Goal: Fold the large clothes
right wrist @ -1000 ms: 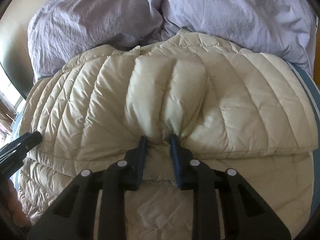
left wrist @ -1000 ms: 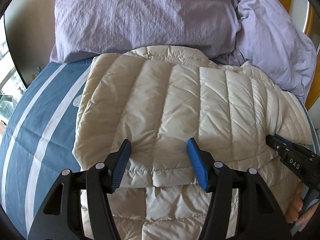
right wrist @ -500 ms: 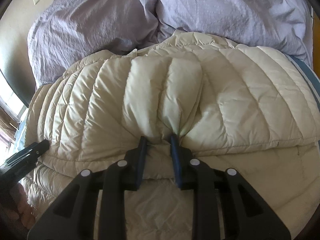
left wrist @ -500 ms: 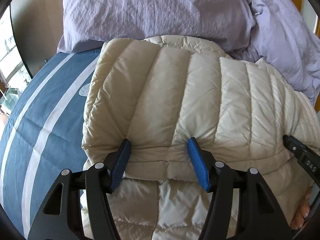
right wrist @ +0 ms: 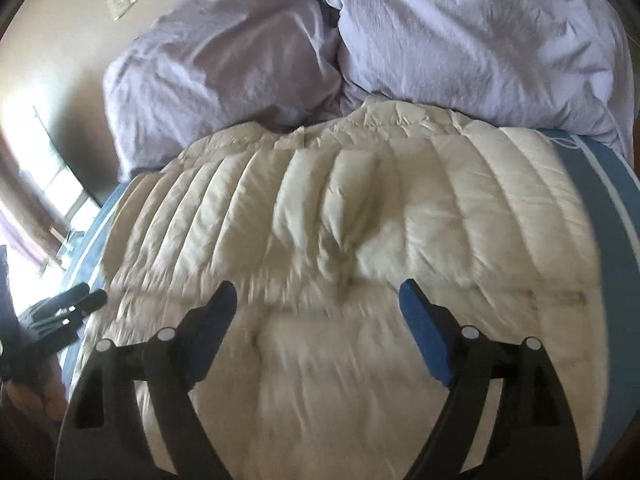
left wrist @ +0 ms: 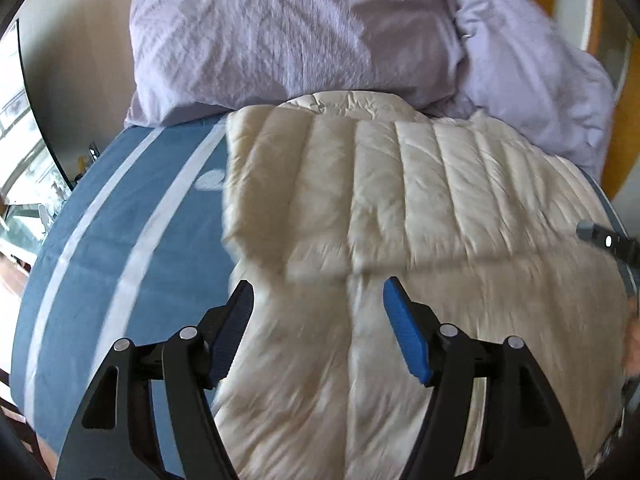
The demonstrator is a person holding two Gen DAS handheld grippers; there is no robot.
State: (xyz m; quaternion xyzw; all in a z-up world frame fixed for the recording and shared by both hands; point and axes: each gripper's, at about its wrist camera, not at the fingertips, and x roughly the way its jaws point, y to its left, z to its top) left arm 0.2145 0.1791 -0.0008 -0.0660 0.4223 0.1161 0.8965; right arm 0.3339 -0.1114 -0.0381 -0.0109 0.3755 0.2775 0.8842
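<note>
Nearest the cameras, both claws hang over the cream puffer jacket (left wrist: 400, 208), pinching nothing. The left gripper (left wrist: 318, 300) is spread and opening, blue pads clear of the fabric; the right gripper (right wrist: 318, 300) is opening wide too, with a puckered dent in the quilting just past its tips. The jacket lies folded over on itself on the blue striped bedspread (left wrist: 120, 220), folded edge running across the middle. Along the bed's head edge sit a lilac pillow (left wrist: 288, 32) and bunched lilac duvet (right wrist: 460, 32).
</note>
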